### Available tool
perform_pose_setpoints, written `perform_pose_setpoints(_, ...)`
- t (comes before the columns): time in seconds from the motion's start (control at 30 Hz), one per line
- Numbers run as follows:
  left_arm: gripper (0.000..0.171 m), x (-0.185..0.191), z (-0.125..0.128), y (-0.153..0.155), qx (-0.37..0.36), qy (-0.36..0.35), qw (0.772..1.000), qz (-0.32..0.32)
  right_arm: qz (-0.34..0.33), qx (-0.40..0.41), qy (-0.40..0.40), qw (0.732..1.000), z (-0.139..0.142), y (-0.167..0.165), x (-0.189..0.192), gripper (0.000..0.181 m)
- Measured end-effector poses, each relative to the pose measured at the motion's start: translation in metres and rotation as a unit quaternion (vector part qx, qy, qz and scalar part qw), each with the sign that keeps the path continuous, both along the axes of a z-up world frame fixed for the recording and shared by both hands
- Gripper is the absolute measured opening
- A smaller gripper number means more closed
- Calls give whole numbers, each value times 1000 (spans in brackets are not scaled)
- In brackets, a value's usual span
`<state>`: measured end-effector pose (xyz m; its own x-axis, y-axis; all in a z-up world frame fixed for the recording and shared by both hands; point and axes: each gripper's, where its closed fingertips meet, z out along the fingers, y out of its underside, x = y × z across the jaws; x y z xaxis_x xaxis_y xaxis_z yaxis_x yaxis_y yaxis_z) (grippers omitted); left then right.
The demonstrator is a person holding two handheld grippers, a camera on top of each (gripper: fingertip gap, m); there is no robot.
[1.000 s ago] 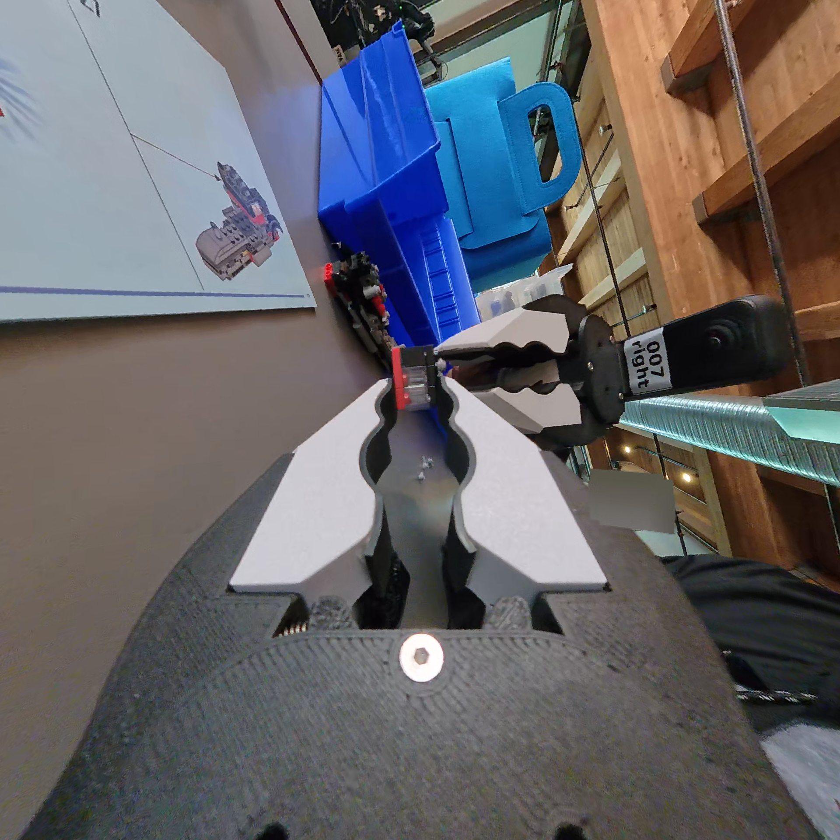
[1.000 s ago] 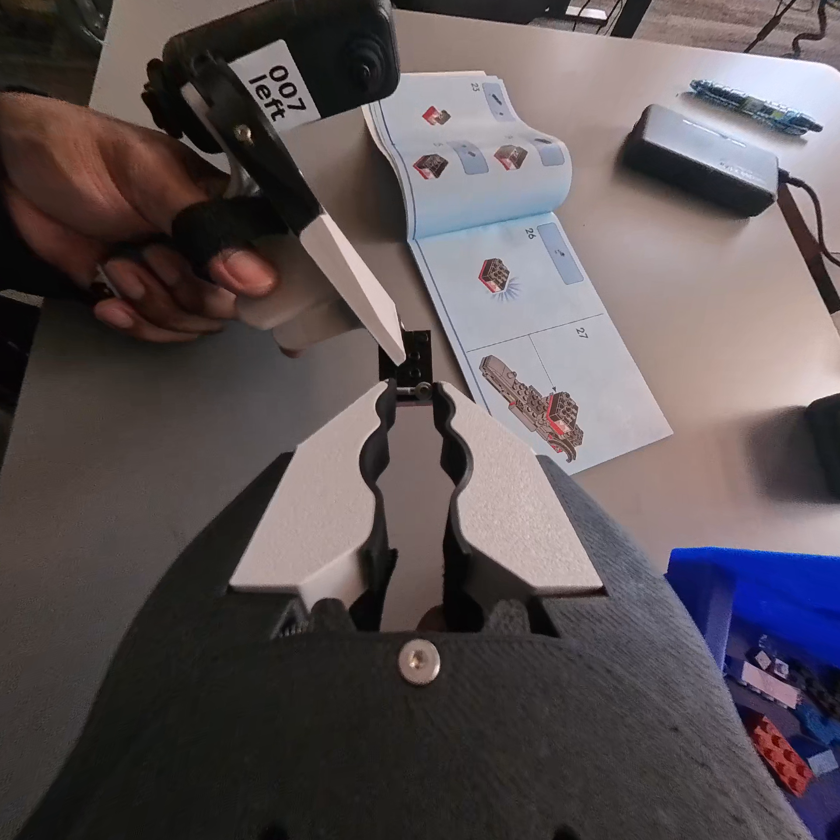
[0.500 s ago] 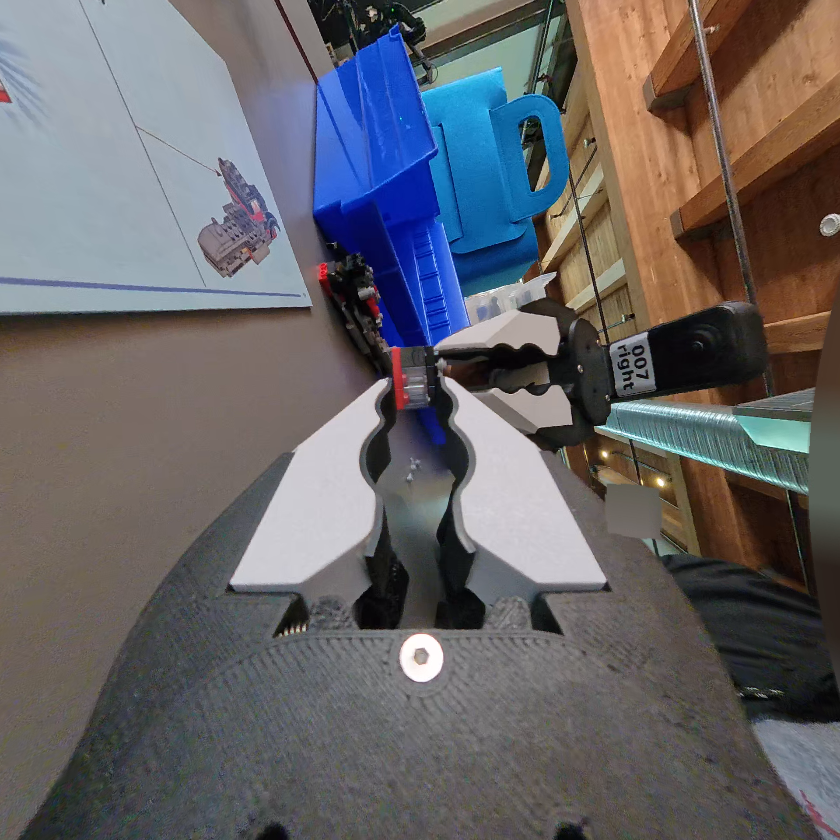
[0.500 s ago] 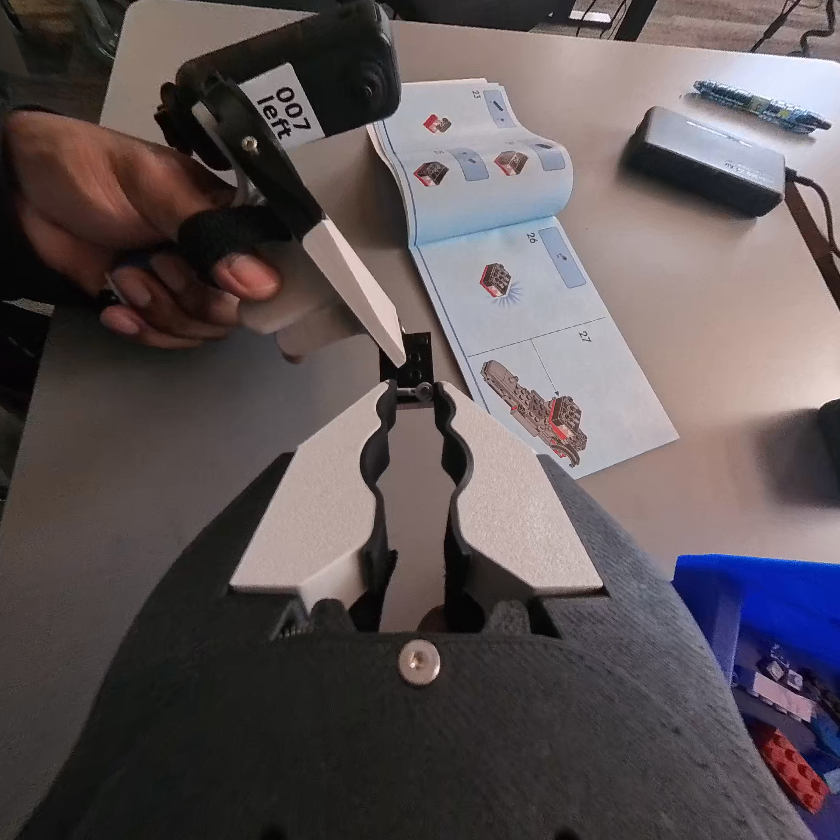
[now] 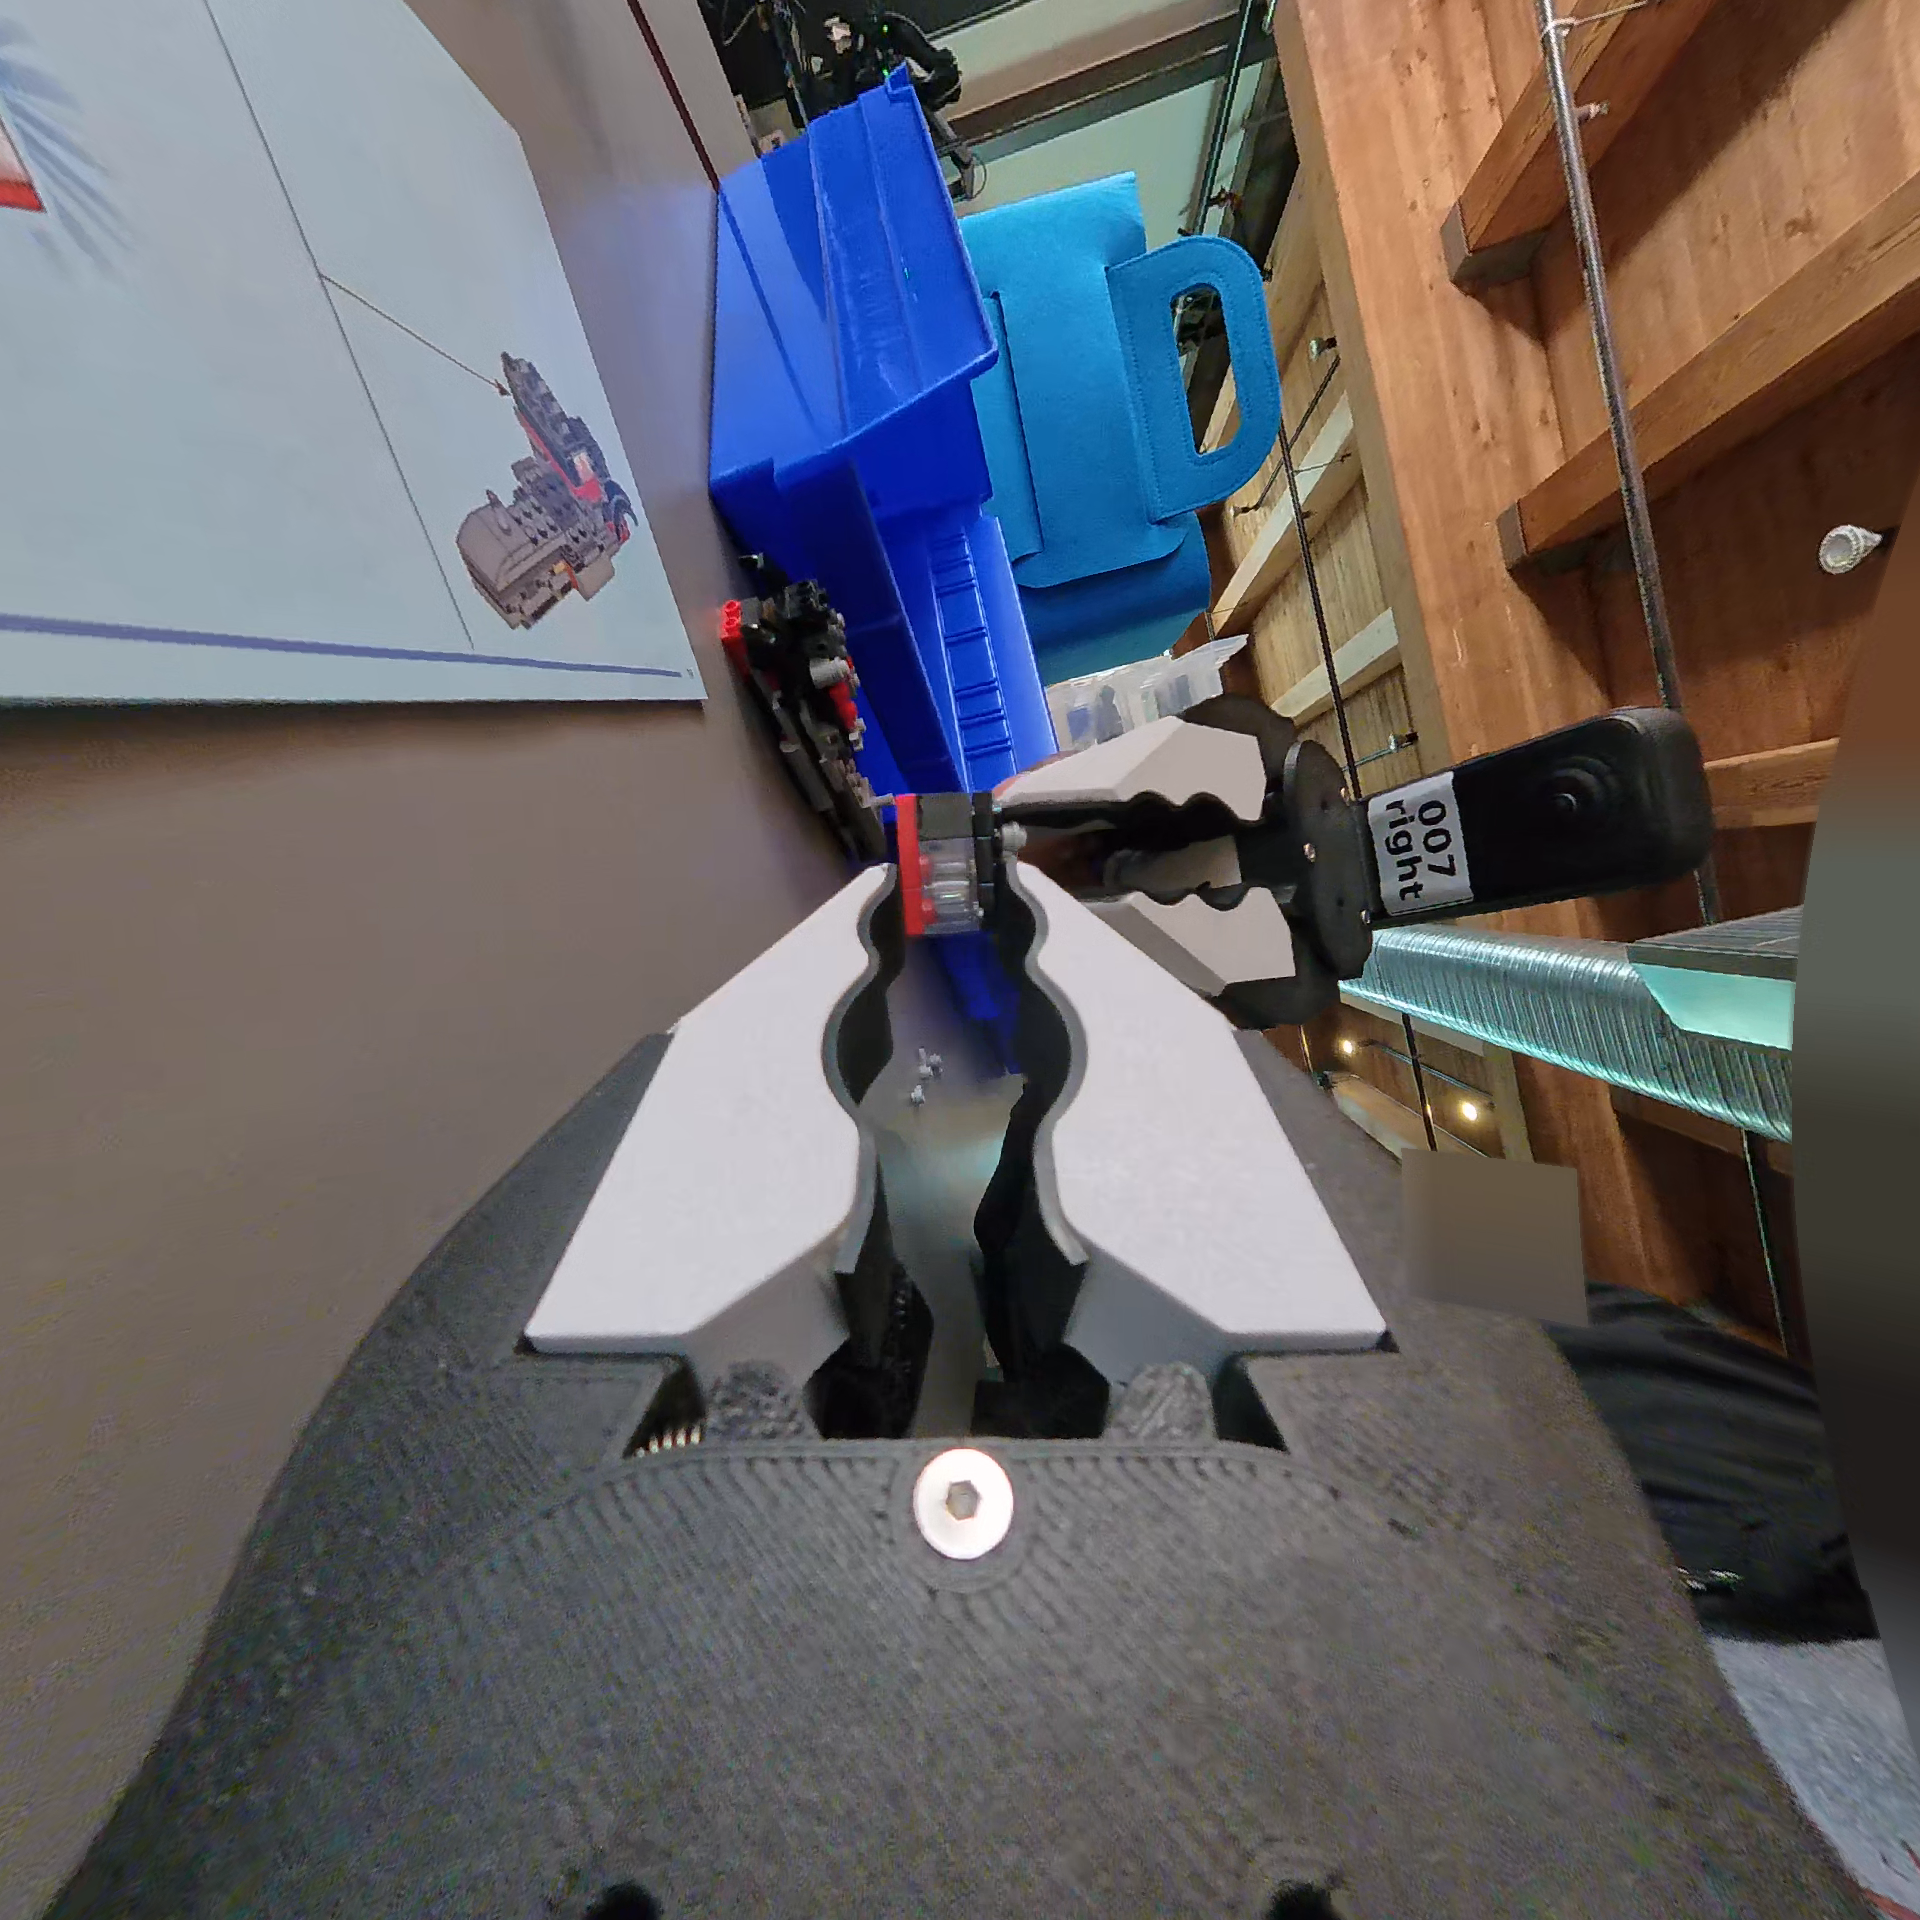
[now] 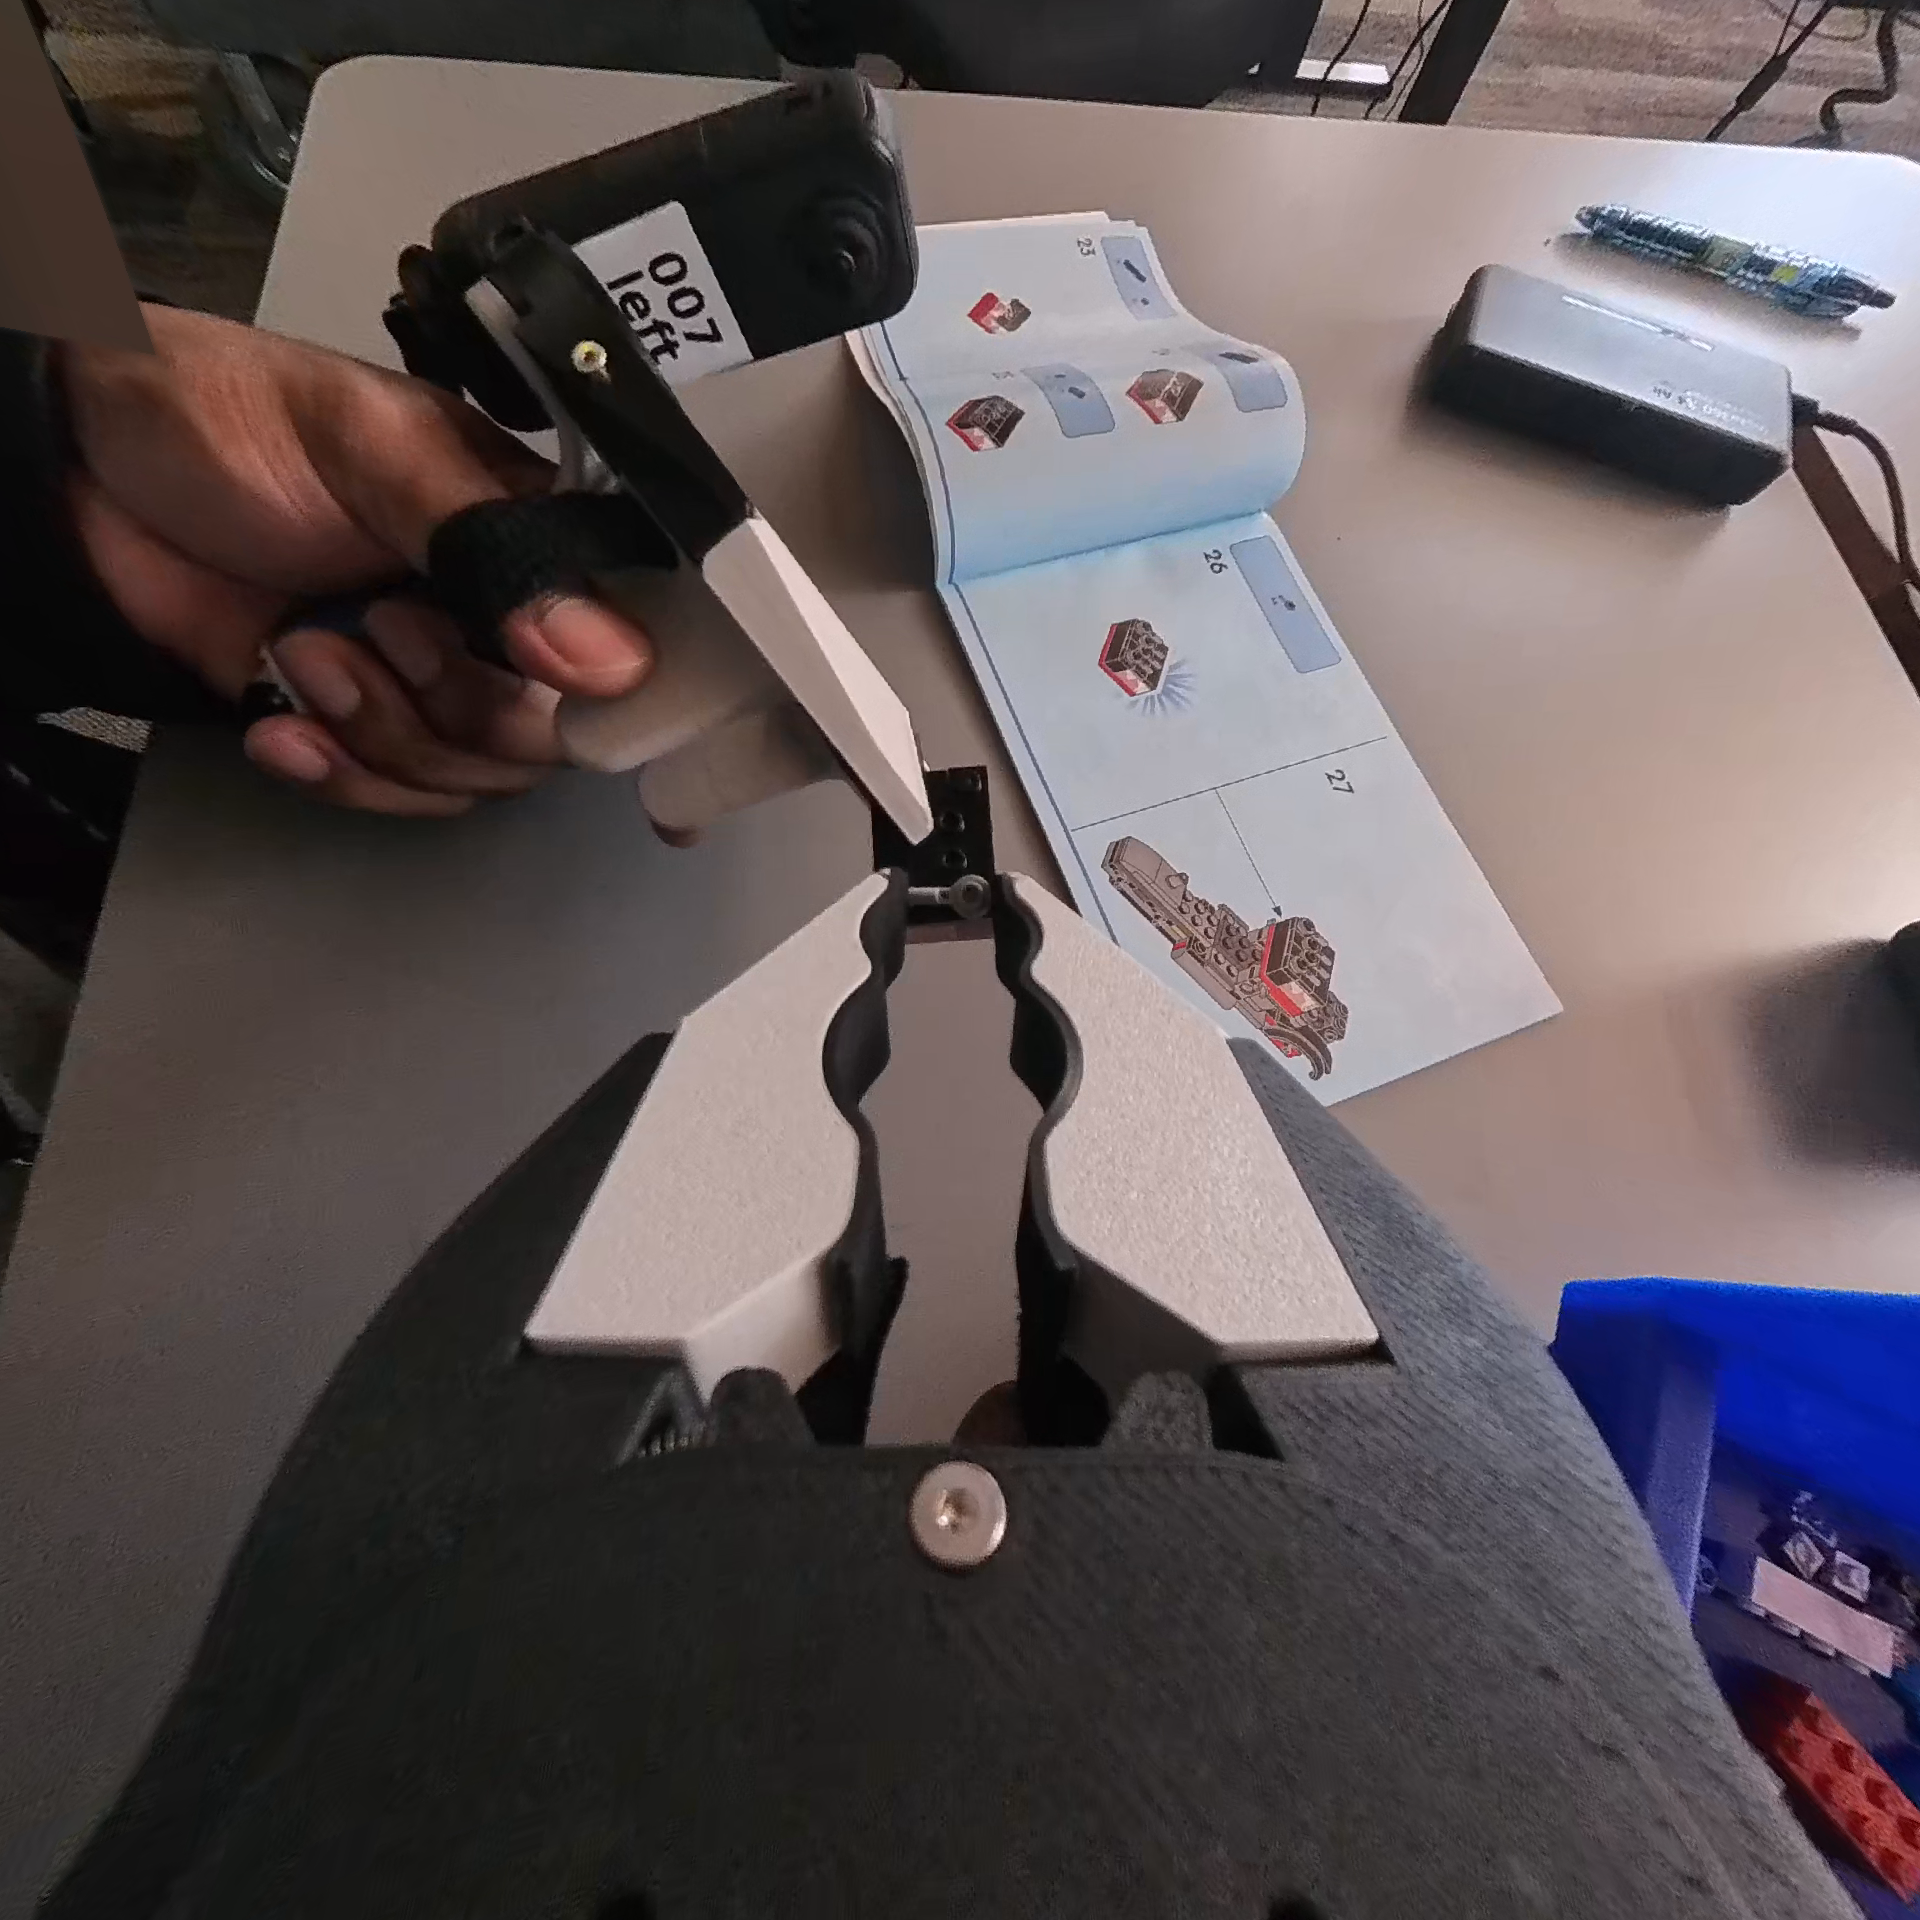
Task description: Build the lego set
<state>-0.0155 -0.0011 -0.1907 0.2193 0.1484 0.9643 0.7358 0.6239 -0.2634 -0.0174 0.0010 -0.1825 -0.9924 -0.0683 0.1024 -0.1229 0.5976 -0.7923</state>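
While both tools meet above the grey tabletop (image 6: 1558,748), the left claw (image 5: 943,891) pinches a small lego block of red, clear and black bricks (image 5: 940,868) at its tips, held in the air. The right claw (image 6: 943,902) is closed on a tiny grey lego pin piece (image 6: 954,894) that sits against the black studded face of that same block (image 6: 961,821); how firmly pin and block are joined is hard to make out. A bare hand (image 6: 312,582) grips the left tool, a black strap round one finger. Each tool's black camera housing carries a white sticker with printed characters. An open pale-blue instruction booklet (image 6: 1195,623) with numbered steps and model drawings lies flat beyond the claws. A dark rectangular power brick (image 6: 1610,379) with faint lettering rests farther back, its cable cut off at the edge. A partly built black-and-red lego model (image 5: 805,686) lies beside a blue plastic bin (image 5: 862,416), whose loose bricks are mostly out of frame.
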Motion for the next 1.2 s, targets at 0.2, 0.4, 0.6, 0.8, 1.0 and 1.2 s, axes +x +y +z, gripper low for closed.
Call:
perform_pose_setpoints(0.2,17,0,0,0,2,0,1000,-1,-2,-3,1,1000,0,0,-1,18)
perform_pose_setpoints(0.4,17,1,1,1,6,2,1000,-5,-1,-6,-3,1000,0,-1,-1,18)
perform_pose_setpoints(0.6,17,1,1,0,10,1,1000,-5,0,-9,-7,1000,0,-1,-2,17)
perform_pose_setpoints(0.8,17,1,2,0,12,0,1000,-4,1,-10,-8,1000,0,-1,-1,18)
perform_pose_setpoints(1.0,17,1,1,0,15,-2,1000,-6,1,-12,-8,1000,0,-2,-2,18)
perform_pose_setpoints(1.2,17,-2,-1,-7,16,-8,1000,15,-44,-13,-6,999,3,11,-16,19)
